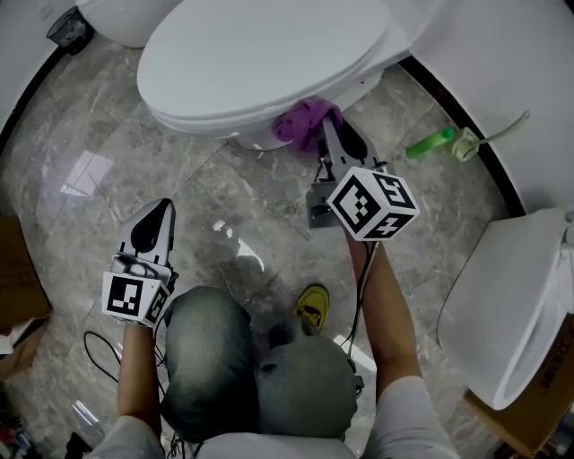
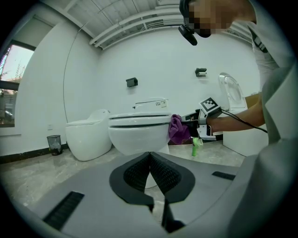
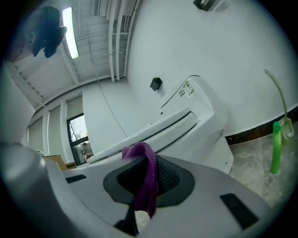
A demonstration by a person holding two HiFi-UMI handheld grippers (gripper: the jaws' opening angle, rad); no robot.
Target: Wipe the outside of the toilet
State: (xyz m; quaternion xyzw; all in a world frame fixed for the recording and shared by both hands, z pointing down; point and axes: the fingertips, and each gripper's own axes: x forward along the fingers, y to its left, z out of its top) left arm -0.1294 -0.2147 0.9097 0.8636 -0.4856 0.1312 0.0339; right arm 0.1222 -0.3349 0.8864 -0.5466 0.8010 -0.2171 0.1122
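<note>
Right tongs [image 1: 334, 134] clamp purple cloth [image 1: 305, 124] against toilet bowl [image 1: 253, 137] below seat [image 1: 260, 45]. Left tongs [image 1: 154, 224] closed, empty. Wiping apparently underway; amount finished unclear.

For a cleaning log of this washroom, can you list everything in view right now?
centre toilet: one, white, lid closed, top middle
second toilet: one, white, top left
white fixture: one, likely a toilet, right edge
cloth: one, purple, against centre toilet's bowl
bottle: one, green, lying on floor by wall
bin: one, black, top left corner
cardboard box: one, brown, left edge
shoe: one, yellow, on floor
left gripper: shut, empty, over floor
right gripper: shut on cloth
</note>
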